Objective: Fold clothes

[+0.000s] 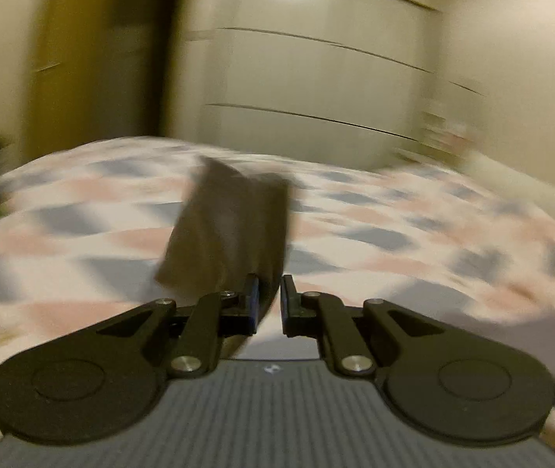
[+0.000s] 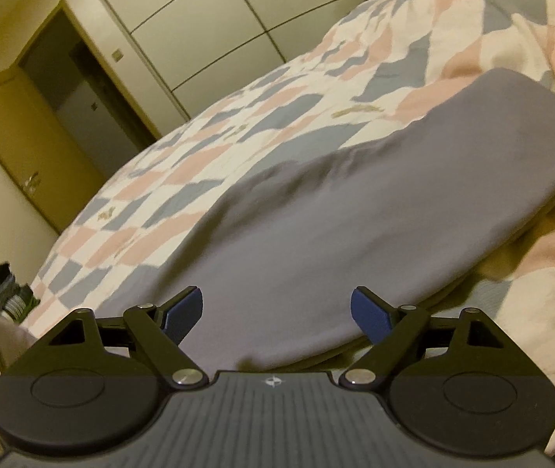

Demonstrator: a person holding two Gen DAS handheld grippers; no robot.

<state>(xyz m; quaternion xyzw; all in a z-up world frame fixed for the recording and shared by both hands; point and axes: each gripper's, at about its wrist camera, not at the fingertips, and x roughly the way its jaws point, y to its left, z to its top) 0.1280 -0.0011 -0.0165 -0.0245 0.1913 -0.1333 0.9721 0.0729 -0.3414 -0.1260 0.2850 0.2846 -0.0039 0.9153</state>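
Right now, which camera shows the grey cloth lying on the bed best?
The right wrist view. The grey cloth lies there sharp and wide across the patterned bedcover, just ahead of the open right gripper. The left wrist view is blurred and shows only a dark piece of fabric hanging from the nearly closed left gripper.

The garment [image 2: 316,226] is a plain grey-purple cloth, lying spread over the bed's patterned quilt [image 2: 238,124] in the right wrist view. Its surface is mostly smooth, with soft ripples near the middle, and its far end rounds off in a doubled edge. In the left wrist view a dark, blurred piece of cloth [image 1: 230,226] rises above the quilt; whether it is the same garment cannot be told.
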